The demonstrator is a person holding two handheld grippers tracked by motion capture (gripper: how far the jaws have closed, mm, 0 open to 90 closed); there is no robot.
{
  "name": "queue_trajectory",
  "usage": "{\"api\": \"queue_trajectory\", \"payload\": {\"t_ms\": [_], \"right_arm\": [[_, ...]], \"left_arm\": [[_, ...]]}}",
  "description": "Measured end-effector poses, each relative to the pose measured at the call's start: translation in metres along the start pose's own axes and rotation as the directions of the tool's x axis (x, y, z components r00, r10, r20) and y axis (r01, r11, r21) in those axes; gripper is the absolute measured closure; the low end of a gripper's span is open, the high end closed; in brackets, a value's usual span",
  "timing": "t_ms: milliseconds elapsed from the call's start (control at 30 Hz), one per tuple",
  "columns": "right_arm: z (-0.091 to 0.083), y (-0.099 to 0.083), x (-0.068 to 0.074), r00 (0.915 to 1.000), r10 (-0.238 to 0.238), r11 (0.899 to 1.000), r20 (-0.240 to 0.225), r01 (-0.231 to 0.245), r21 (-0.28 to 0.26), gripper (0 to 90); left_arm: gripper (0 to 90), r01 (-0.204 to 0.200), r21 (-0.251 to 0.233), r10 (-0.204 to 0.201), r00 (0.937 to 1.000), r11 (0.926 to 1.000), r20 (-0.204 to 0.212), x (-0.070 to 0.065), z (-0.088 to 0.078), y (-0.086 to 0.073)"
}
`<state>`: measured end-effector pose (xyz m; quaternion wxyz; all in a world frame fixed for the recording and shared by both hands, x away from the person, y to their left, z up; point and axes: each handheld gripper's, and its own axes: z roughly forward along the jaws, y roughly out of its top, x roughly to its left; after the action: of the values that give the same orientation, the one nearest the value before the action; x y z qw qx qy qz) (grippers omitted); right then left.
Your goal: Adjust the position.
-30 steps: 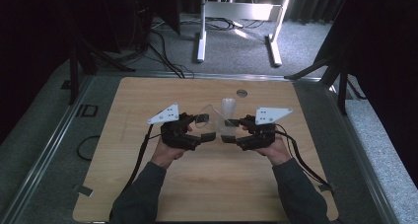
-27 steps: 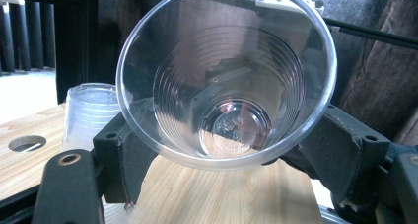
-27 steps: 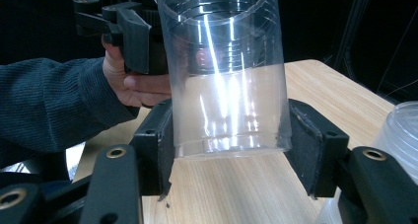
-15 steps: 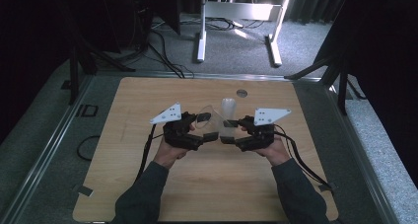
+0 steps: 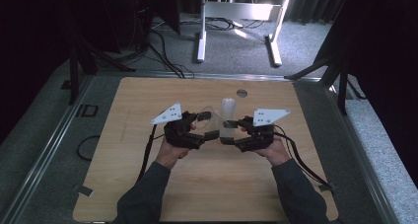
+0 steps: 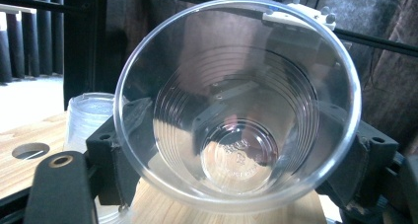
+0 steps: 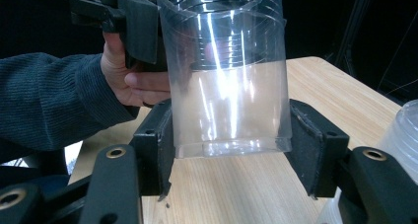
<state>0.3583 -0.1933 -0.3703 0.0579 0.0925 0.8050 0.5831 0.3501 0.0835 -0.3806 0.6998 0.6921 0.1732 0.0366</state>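
A clear plastic cup (image 5: 213,121) lies on its side in the air between my two grippers. My right gripper (image 7: 231,147) is shut on its base end, with a pad (image 7: 158,145) pressed on each side. In the left gripper view I look straight into the cup's mouth (image 6: 236,110), and the right gripper's pads (image 6: 116,152) flank the base. My left gripper (image 6: 235,189) sits at the rim end; its jaws have just been opening and stand wide of the rim. One of its pads (image 7: 140,31) is beside the cup wall.
A stack of clear cups (image 5: 228,107) stands upright on the wooden table (image 5: 148,184) just behind the grippers, close to the held cup. A round hole (image 5: 241,93) lies farther back. Cables trail from both grippers toward the near edge.
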Motion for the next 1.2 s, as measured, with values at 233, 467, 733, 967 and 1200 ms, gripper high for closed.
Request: {"api": "queue_trajectory", "payload": {"t_ms": [233, 467, 733, 967, 1200], "right_arm": [[-0.0006, 0.0003, 0.0002, 1.0000, -0.003, 1.000, -0.001, 0.003, 0.003, 41.1], [-0.0007, 0.0003, -0.0001, 1.0000, -0.002, 1.000, -0.002, 0.002, 0.011, 40.6], [-0.0005, 0.0005, -0.0002, 1.0000, -0.005, 1.000, -0.001, 0.005, 0.014, 40.2], [-0.0003, 0.0003, -0.0003, 1.0000, -0.006, 1.000, 0.002, 0.006, 0.019, 39.9], [0.0002, 0.0003, -0.0005, 1.0000, -0.001, 1.000, -0.003, 0.001, 0.022, 37.5]], "left_arm": [[24.6, 0.006, -0.018, -0.006, 1.0000, 0.9998, 0.004, 0.0005, 0.0001, 0.0000], [26.6, 0.001, -0.021, -0.001, 1.0000, 0.9998, 0.005, 0.0000, 0.0011, -0.0006], [27.8, 0.004, -0.028, -0.004, 1.0000, 0.9996, 0.000, 0.0000, 0.0006, -0.0018], [28.9, 0.009, -0.035, -0.009, 1.0000, 0.9994, -0.001, 0.0003, 0.0009, -0.0030], [29.1, 0.010, -0.037, -0.010, 0.9999, 0.9993, -0.002, 0.0005, 0.0015, -0.0029]]}}
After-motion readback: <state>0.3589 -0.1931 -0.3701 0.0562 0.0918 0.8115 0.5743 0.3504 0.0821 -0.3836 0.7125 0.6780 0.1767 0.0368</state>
